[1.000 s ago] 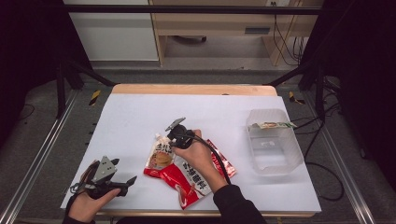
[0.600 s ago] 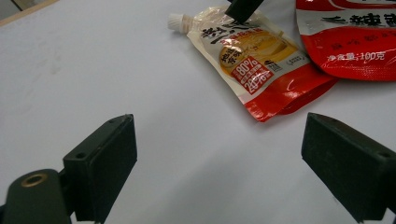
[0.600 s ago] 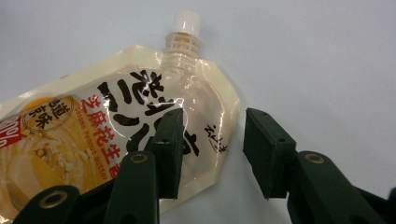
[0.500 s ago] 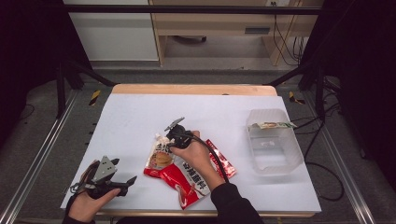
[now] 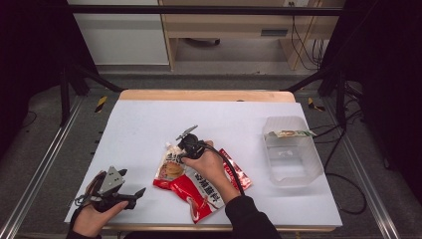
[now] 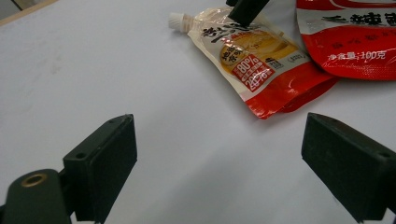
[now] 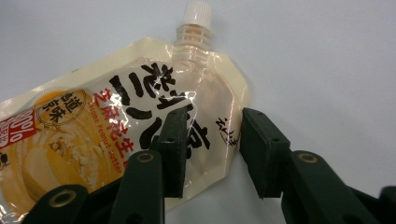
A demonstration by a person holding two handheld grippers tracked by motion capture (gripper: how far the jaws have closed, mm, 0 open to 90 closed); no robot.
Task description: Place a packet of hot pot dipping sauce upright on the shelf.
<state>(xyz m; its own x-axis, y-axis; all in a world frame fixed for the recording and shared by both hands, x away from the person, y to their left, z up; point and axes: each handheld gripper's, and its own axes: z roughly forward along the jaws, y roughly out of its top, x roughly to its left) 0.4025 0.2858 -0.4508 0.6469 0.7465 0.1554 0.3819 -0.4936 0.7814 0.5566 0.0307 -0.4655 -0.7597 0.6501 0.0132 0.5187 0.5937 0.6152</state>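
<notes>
The white surface (image 5: 149, 129) is evenly lit from overhead, while the frame edges in the high view fall to near black. Glare streaks the glossy pouch (image 7: 116, 126) in the right gripper view. Both gripper views blur slightly at the bottom; shadows under the claws are soft

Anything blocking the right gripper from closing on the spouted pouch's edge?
Nothing visible. The right gripper sits at the pouch, one jaw resting on its face, the other beside its edge over bare table. The jaws have just been closing.
</notes>
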